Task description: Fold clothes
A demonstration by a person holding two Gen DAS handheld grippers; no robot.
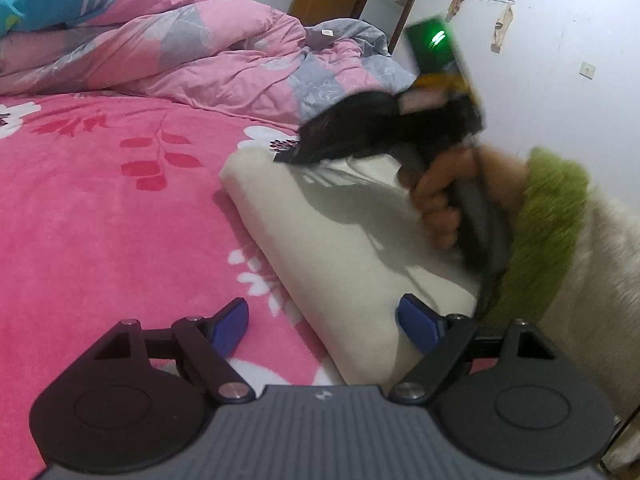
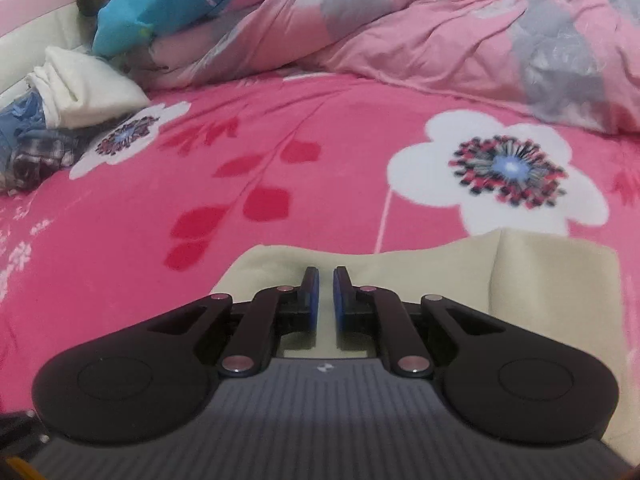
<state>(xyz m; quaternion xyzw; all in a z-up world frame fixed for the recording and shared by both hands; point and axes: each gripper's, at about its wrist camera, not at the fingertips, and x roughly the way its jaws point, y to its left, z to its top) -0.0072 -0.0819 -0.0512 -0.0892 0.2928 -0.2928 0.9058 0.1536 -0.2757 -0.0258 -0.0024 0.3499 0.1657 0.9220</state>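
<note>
1. Left gripper: jaws spread wide, nothing between them; left blue pad over the pink sheet, right blue pad over the near corner of the cream garment
2. Cream garment: folded into a long flat slab, lying on the sheet with its long edge running away from the near right; in the right wrist view its far edge shows wavy, with a fold line on the right part
3. Right gripper: blue pads almost together, a narrow slit between them, nothing pinched; held above the cream garment near its far edge
4. Hand: wrapped round the right gripper's handle, blurred, over the garment's right side; green cuff behind it
5. Sheet: bright pink with red leaves and white flowers
6. Pile of clothes: white, blue and checked pieces, far left on the bed
7. Duvet: pink and grey, bunched along the far side
8. Blue striped cloth: on top of the duvet, far left
9. Wall: white, with a rack of hooks
</note>
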